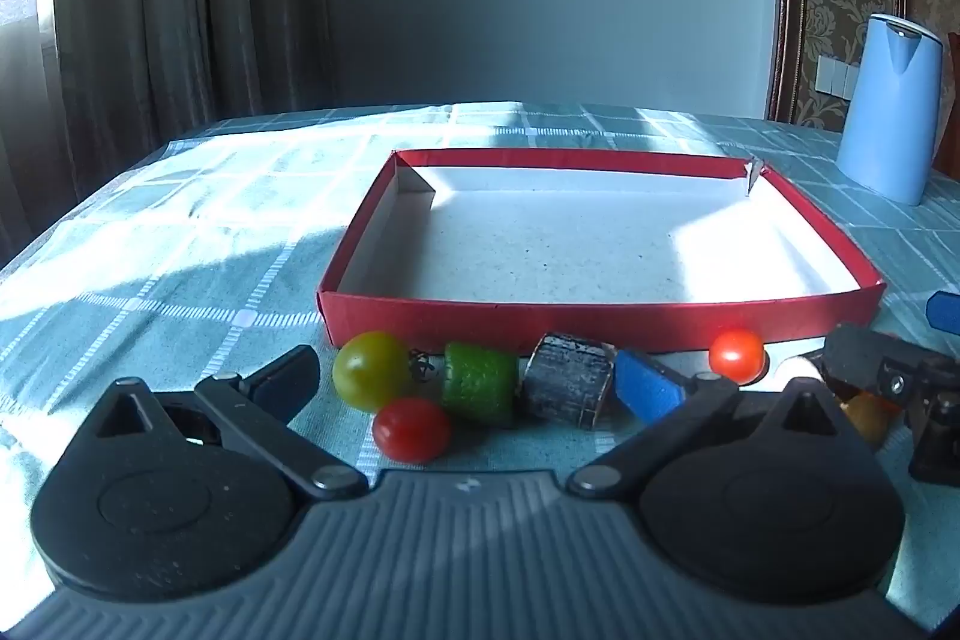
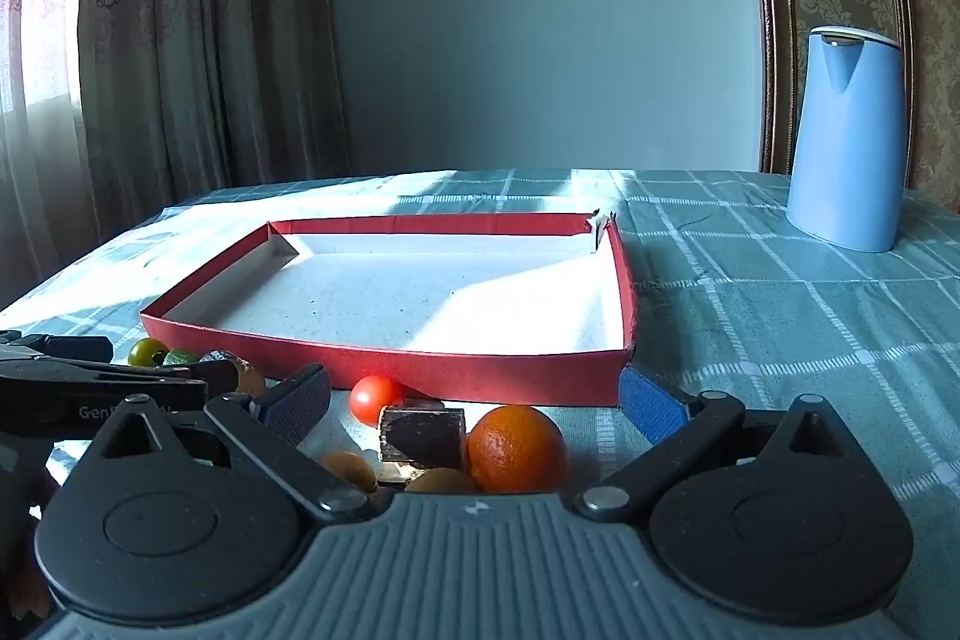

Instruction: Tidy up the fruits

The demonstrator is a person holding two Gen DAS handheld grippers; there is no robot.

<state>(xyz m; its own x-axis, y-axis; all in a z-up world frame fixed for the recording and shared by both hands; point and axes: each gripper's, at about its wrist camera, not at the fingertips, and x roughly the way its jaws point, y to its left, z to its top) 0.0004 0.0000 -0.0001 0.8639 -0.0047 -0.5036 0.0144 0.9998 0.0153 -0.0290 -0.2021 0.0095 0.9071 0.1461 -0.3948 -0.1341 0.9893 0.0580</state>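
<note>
A shallow red box (image 1: 600, 322) (image 2: 480, 370) with a white floor stands on the table. In front of it lie a yellow-green tomato (image 1: 372, 370) (image 2: 146, 352), a red tomato (image 1: 411, 429), a green fruit piece (image 1: 480, 381), a dark cylinder (image 1: 567, 388) and a second red tomato (image 1: 736, 355) (image 2: 375, 399). My left gripper (image 1: 468, 385) is open around the first group. My right gripper (image 2: 474, 403) is open around an orange (image 2: 517, 448), a dark block (image 2: 423, 435) and small brown fruits (image 2: 351, 469).
A blue jug (image 1: 891, 109) (image 2: 849, 139) stands at the back right on the teal checked tablecloth (image 2: 780, 316). Curtains hang behind the table's left side. The right gripper's body (image 1: 894, 382) shows at the right edge of the left wrist view.
</note>
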